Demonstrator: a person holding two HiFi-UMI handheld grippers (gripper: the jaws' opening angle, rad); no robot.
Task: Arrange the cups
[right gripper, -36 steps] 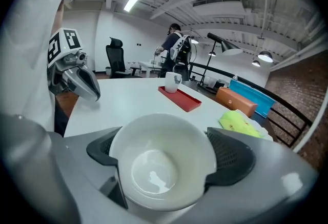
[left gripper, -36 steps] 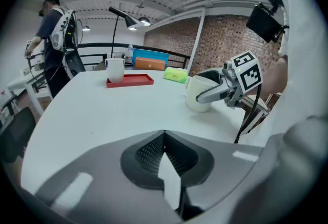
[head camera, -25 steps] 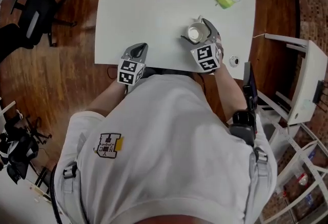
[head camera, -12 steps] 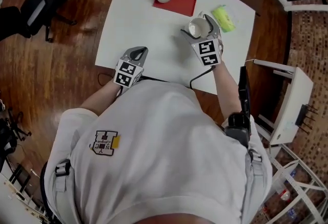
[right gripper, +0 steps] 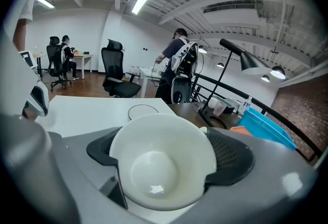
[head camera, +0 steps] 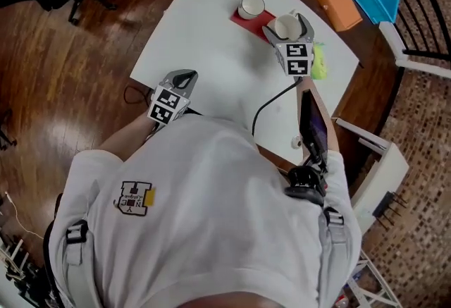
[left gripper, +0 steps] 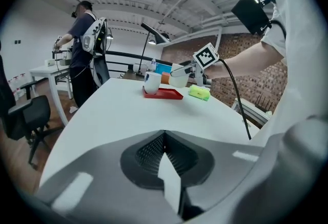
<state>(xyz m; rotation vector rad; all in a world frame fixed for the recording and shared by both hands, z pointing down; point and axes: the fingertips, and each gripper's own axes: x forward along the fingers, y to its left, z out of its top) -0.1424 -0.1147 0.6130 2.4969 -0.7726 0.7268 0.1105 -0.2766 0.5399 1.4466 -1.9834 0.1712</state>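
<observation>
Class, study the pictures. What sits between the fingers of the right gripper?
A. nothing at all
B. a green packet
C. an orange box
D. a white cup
D: the right gripper has its fingers pressed against both sides of a white cup, whose empty inside faces that gripper's camera.

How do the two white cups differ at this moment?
The held cup is clamped in the right gripper; the standing cup is gripped by nothing. The standing cup rests on one end of the red mat; the held cup is near the mat's other end, seen from the head view. Both are white, with mouths up.
</observation>
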